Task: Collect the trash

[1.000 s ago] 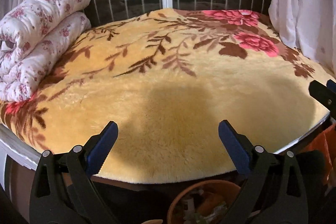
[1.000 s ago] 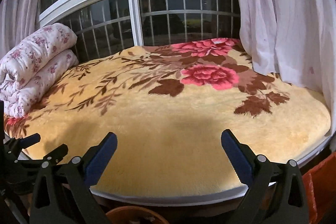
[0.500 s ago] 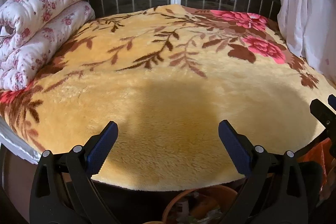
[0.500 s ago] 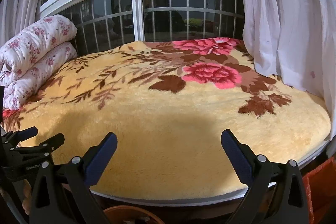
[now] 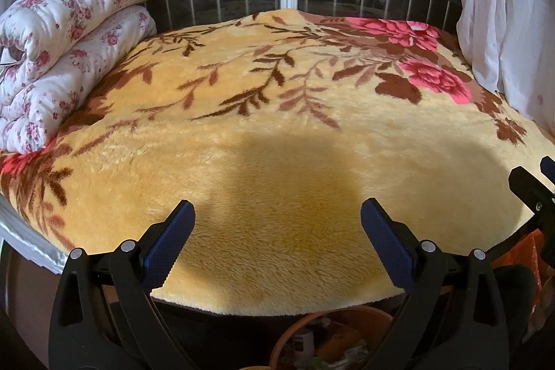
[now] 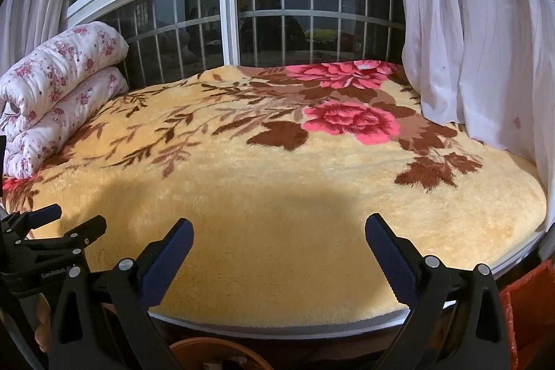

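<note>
Both tools are spread wide and hold nothing — the left tool (image 5: 277, 217) and the right tool (image 6: 279, 236) each hang over the near edge of the bed (image 5: 277, 134), which is covered by a yellow flowered blanket (image 6: 277, 182). A rolled floral quilt (image 5: 66, 40) lies at the bed's far left corner. Below the near edge a brown bin (image 5: 333, 338) holds mixed trash; an orange bag (image 6: 527, 304) sits at right.
</note>
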Tool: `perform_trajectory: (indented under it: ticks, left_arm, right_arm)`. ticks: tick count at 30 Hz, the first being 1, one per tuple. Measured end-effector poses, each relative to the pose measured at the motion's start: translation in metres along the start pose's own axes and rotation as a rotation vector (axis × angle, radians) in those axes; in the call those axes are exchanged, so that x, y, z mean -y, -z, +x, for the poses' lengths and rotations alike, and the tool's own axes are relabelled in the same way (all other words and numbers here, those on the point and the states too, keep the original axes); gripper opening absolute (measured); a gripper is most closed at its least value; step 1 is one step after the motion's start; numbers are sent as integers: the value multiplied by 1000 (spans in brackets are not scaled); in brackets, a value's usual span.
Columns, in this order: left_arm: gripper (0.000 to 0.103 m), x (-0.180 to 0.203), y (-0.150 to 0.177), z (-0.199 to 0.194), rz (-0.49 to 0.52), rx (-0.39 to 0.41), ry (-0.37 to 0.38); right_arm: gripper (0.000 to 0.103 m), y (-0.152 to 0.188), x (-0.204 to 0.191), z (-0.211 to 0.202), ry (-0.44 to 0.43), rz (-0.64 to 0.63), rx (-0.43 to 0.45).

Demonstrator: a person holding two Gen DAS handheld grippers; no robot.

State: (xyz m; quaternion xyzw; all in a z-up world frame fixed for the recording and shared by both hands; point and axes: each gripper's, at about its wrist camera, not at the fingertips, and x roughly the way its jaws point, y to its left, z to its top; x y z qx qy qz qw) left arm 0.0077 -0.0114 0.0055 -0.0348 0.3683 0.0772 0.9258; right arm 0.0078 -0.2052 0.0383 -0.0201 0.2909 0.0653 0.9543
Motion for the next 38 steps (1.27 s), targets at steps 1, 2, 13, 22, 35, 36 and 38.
perform_trajectory:
  ticks: [1,2,13,22,35,36,38]
  left_arm:
    - [94,0,0,0,1,2,1]
    - [94,0,0,0,3,2,1]
    - [94,0,0,0,4,1,2]
    - [94,1,0,-2,-7,15,13]
    - [94,5,-3,-6,-16,11,34]
    - [94,5,-3,-5,-20,9,32]
    - [94,4,-2,-4,-23,6,29]
  right_arm:
    - [98,0,0,0,0,0,0]
    - [98,0,0,0,0,0,0]
    - [98,4,1,1,0,-3,-4]
    - [98,9,1,2,-4,-6,-10]
    - [98,12,3,5,-2,-12,-17]
    - [98,13,3,5,-2,-12,-18]
    - [98,12,4,5,-3,-15,-17]
